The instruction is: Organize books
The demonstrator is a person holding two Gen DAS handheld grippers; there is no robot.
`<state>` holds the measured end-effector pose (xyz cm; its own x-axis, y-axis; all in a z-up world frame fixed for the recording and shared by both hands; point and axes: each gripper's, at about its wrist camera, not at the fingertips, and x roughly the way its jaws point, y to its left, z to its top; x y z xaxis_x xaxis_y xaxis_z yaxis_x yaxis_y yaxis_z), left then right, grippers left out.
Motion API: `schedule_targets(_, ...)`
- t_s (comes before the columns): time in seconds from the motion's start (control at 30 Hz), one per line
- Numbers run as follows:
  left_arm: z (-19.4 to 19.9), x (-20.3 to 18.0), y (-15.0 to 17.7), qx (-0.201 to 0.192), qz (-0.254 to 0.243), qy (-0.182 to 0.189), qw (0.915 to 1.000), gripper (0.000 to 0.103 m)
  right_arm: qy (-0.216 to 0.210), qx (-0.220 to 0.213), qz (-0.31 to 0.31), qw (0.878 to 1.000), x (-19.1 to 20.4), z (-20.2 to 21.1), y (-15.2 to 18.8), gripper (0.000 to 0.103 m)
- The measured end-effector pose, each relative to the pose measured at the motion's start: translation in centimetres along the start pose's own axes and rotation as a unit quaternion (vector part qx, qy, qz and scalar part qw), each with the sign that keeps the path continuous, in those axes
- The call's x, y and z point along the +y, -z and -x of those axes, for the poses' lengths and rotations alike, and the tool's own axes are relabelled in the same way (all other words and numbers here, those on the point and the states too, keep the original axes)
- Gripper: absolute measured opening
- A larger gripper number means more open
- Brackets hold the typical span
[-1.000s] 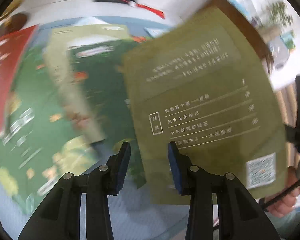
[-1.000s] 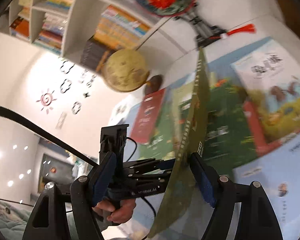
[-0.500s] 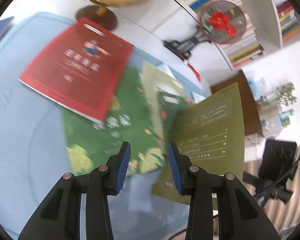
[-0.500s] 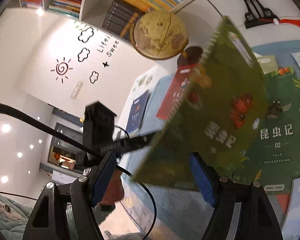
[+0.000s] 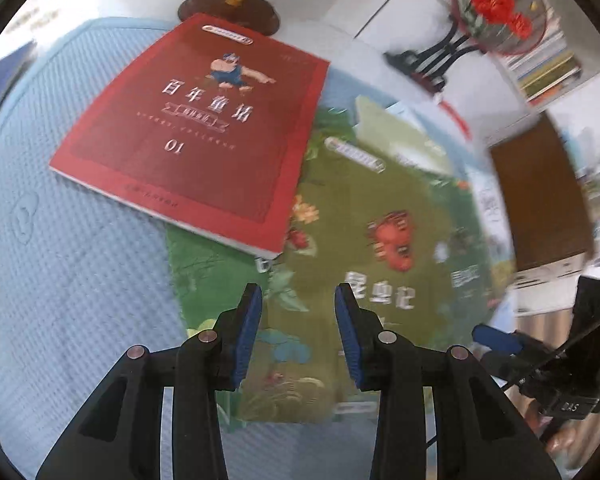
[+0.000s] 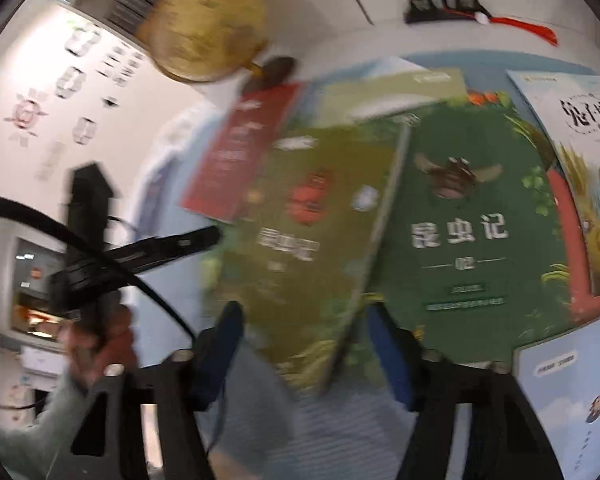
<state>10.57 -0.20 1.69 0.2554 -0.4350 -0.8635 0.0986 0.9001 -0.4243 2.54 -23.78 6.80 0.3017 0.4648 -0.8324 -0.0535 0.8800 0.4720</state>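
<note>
Left hand-held gripper [image 5: 298,328] angled downward, jaws apart and empty; right hand-held gripper [image 6: 304,356] just narrowing.

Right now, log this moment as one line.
books: olive book overlapping green book | left gripper: open, empty | right gripper: jaws just closing, olive book corner between, no pinch seen

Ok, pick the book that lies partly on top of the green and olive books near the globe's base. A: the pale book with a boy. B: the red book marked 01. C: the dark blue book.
B: the red book marked 01 overlaps the olive book beside the globe's base.
</note>
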Motion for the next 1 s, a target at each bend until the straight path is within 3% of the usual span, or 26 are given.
schedule_targets(0.07,-0.1,-0.1,0.3,-0.006,-0.001,-0.015,0.9999,0.034,0.017,0.007,-0.003,1.0,-0.3,-1.5,-0.1,0.046)
schedule_targets(0.2,-0.6,0.0,0.7,-0.009,-0.002,-0.049,0.9987,0.034,0.019,0.013,-0.011,1.0,-1.3,-3.0,-0.1,0.046)
schedule_targets(0.33,-1.1,-0.2,0.9,0.001,0.0,-0.017,0.9999,0.037,0.021,0.01,-0.003,1.0,-0.8,-3.3,-0.5,0.046)
schedule_targets(0.47,-1.2,-0.8,0.9,0.013,-0.011,-0.014,0.9998,0.038,0.019,0.01,0.0,1.0,-0.5,-3.4,-0.5,0.047)
schedule_targets(0.53,-0.9,-0.7,1.2,0.017,0.001,0.011,0.9998,0.038,0.019,0.007,-0.007,1.0,-0.8,-3.2,-0.4,0.048)
schedule_targets(0.63,0.8,-0.9,2.1,0.002,0.012,0.079,0.9968,0.038,0.021,0.0,-0.015,1.0,-1.6,-2.5,-0.1,0.048)
schedule_targets(0.7,1.9,-1.0,2.7,-0.006,0.023,0.142,0.9896,0.038,0.019,-0.001,-0.02,1.0,-2.2,-2.1,0.1,0.049)
schedule_targets(0.77,2.2,-0.9,3.3,-0.008,0.049,0.211,0.9763,0.038,0.01,0.0,-0.03,1.0,-2.8,-1.7,0.5,0.05)
schedule_targets(0.83,2.0,-0.7,3.7,-0.01,0.069,0.237,0.969,0.038,-0.008,-0.002,-0.046,0.999,-3.7,-1.4,1.0,0.05)
schedule_targets(0.87,1.6,-0.6,3.9,-0.015,0.079,0.228,0.9703,0.038,-0.015,-0.002,-0.053,0.998,-4.0,-1.2,1.2,0.05)
schedule_targets(1.0,0.4,-2.0,4.3,-0.027,0.043,0.128,0.9905,0.036,-0.039,-0.008,-0.082,0.996,-5.1,-0.6,2.1,0.05)
